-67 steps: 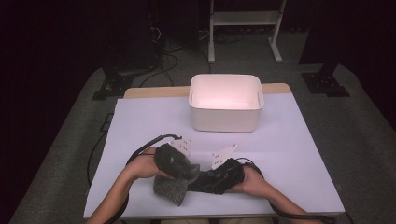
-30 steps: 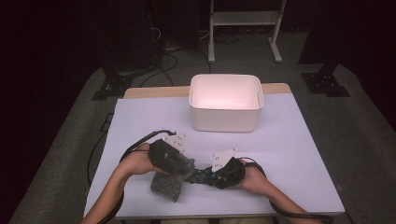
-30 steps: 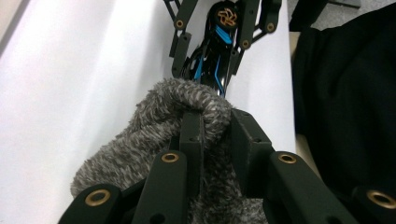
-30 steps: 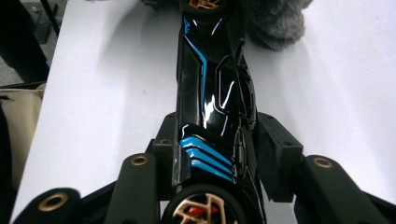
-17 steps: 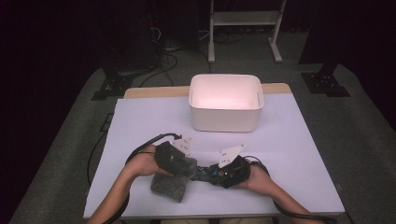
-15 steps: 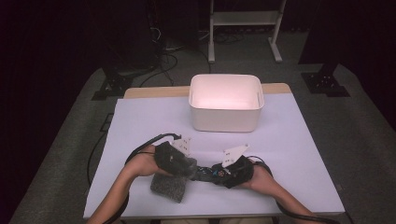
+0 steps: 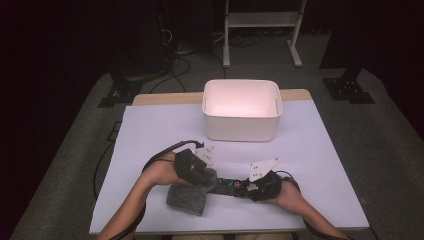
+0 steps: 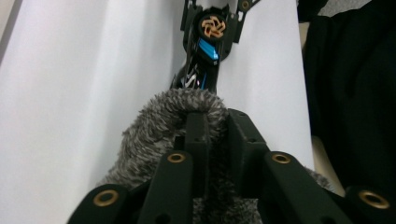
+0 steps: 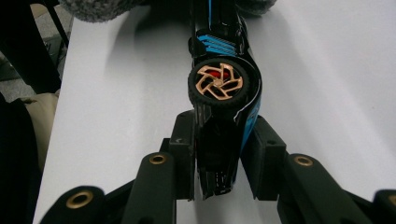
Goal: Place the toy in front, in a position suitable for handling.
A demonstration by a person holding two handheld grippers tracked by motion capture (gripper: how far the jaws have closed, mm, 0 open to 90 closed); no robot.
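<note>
Fuzzy grey pouch (image 7: 187, 199), glossy toy car (image 9: 224, 93)

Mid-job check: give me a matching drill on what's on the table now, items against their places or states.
Items:
1. grey fuzzy pouch
2. black toy car
3. white bin
4. left gripper

Places or states:
A. at the table's far side, apart from both hands
B. clamped on a fold of fuzzy fabric
C. lying at the near edge, by the left hand
D. on its side between the right gripper's jaws

Pairs: 1-C, 2-D, 3-A, 4-B
</note>
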